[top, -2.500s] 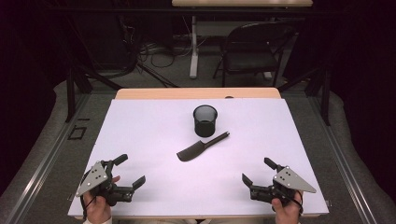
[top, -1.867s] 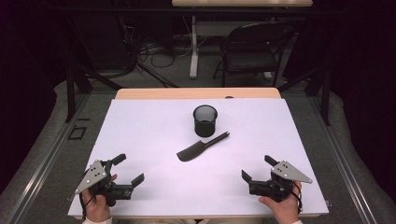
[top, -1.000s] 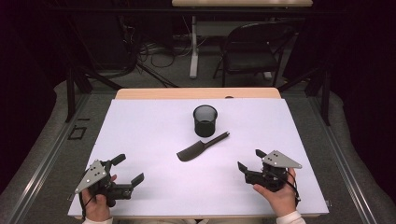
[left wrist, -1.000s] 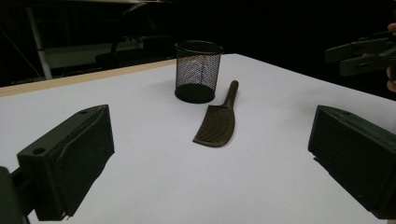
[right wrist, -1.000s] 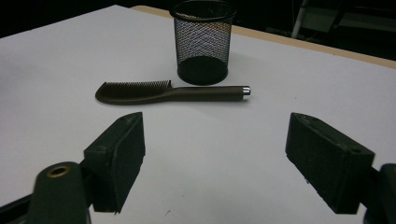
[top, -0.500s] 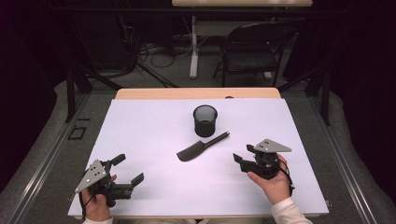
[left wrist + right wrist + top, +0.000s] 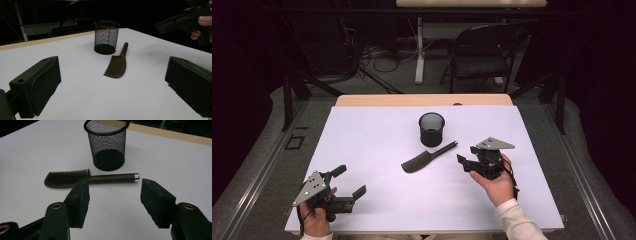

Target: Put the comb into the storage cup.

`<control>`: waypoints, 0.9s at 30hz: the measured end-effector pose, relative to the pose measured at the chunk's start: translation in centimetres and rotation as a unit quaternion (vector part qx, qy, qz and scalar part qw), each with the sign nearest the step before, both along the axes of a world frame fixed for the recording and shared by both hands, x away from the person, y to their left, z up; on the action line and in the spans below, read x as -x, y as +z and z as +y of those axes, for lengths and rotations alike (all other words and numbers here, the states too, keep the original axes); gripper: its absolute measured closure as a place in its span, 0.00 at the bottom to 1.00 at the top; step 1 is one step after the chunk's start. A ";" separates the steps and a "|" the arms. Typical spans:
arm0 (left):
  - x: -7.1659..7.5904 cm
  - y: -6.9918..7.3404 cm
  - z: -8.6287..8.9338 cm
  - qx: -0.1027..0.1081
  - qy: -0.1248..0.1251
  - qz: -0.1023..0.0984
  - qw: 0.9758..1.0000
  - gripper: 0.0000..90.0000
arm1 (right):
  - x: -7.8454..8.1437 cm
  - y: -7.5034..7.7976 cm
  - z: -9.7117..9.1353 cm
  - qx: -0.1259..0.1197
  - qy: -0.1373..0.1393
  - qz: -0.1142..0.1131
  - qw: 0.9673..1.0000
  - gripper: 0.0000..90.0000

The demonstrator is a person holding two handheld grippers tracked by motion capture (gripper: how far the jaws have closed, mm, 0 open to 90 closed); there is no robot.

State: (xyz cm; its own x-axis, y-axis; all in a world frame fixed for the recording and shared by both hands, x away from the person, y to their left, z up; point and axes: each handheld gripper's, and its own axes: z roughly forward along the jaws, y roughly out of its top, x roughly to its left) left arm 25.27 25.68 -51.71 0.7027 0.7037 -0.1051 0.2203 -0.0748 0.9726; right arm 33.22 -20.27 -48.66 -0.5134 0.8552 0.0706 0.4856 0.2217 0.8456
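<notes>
Lying flat near the centre of the high view, the dark comb (image 7: 428, 158) is resting on the white surface (image 7: 362, 145), its toothed head toward the lower left of the frame and its slim handle pointing up and right. Standing upright just above the comb, at frame centre, is the black mesh cup (image 7: 431, 129); the handle tip is passing close beside its base, and whether the two are touching is hard to tell from above, though the right tool's view suggests a small gap.

Right tool (image 7: 467, 163): sitting right of centre in the high view, held in the person's right hand (image 7: 497, 182), pointing left toward the comb's handle end. Its jaws are standing partly apart and have just been closing, with nothing between them; in its own view the handle is lying just beyond the jaw tips.

Left tool (image 7: 348, 182): sitting at the lower left of the high view, held in the left hand (image 7: 316, 220), well apart from the comb. Its jaws are standing wide apart and gripping nothing.
</notes>
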 end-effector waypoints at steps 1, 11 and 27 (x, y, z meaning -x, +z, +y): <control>0.0 0.0 0.0 0.000 -0.001 0.000 1.000 0.01 | -0.4 0.0 0.3 -0.006 0.001 -0.001 1.000 0.46; 0.0 0.0 -0.1 0.000 -0.003 0.000 1.000 0.00 | -2.4 -0.2 2.1 0.007 0.020 0.009 1.000 0.51; 0.0 0.0 -0.1 0.000 -0.009 0.002 1.000 0.00 | -5.1 -0.4 5.0 0.026 0.009 0.005 1.000 0.46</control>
State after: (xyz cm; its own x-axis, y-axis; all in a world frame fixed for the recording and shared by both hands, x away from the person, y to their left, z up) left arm 25.22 25.56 -51.72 0.7151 0.6906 -0.1079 0.2225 -0.0786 0.9718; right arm 38.34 -15.27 -49.02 -0.5284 0.8484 0.0313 0.4898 0.2746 0.8275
